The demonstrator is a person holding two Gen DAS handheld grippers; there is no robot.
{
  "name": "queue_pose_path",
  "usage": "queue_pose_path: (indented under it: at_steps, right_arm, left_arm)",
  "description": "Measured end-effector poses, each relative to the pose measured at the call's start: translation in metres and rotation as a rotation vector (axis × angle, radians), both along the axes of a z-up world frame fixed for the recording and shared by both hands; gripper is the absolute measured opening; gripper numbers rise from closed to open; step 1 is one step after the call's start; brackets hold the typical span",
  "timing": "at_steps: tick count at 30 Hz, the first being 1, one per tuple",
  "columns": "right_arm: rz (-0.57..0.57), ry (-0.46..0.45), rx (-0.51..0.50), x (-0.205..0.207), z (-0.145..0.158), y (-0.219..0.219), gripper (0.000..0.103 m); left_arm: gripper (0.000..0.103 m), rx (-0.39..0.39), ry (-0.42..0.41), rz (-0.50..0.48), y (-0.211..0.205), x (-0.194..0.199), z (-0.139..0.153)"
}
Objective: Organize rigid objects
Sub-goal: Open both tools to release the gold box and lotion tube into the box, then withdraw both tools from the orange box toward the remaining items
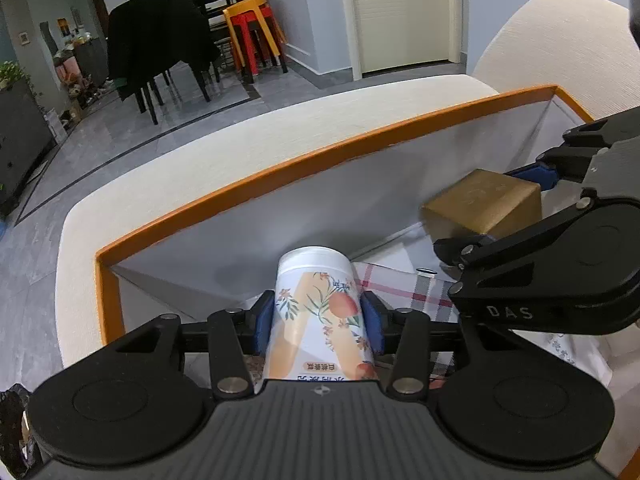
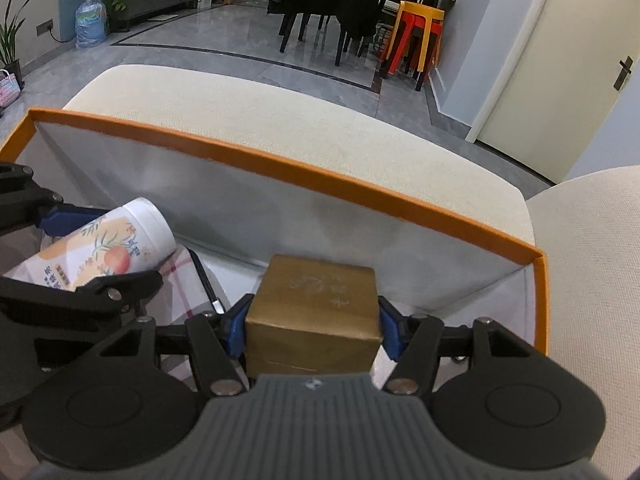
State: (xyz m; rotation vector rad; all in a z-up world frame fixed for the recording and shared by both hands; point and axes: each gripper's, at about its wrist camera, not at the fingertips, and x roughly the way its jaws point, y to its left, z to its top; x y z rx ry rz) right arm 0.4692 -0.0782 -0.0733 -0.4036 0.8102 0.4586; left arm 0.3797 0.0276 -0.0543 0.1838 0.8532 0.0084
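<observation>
box: orange-rimmed box (image 2: 304, 170) on the cushion, plaid cloth (image 1: 404, 286) inside
L gripper (image 1: 318, 322): we see it clamping the floral canister (image 1: 320, 312), bottom centre
R gripper (image 2: 312, 330): pinching the gold cube (image 2: 314, 308)
R view only: water jug (image 2: 91, 22) upper left

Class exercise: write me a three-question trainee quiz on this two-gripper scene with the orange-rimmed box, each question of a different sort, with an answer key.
1. True or false: the left gripper holds the gold box.
2. Which gripper holds the floral canister?
A. left
B. right
C. neither
3. What colour is the rim of the big box that both grippers reach into?

Key:
1. False; the right gripper is shut on it.
2. A
3. Orange
</observation>
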Motion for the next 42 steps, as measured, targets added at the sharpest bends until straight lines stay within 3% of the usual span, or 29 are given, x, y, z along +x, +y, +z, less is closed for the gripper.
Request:
queue_pose_path:
  at_steps: [6, 10, 24, 42]
  right_arm:
    - [-0.005, -0.021, -0.008, -0.002, 0.000, -0.002, 0.068]
    - [-0.010, -0.027, -0.004, -0.006, 0.005, -0.006, 0.069]
    - [-0.014, -0.066, -0.008, -0.032, 0.035, -0.011, 0.070]
    - [-0.060, -0.098, 0.013, -0.087, 0.079, -0.053, 0.071]
  left_arm:
    - [0.058, 0.006, -0.005, -0.001, -0.001, -0.003, 0.004]
    - [0.073, 0.021, -0.022, 0.009, 0.000, -0.006, 0.010]
    - [0.073, 0.013, -0.071, -0.008, 0.000, -0.029, 0.040]
    - [0.073, -0.022, -0.137, 0.025, 0.018, -0.086, 0.070]
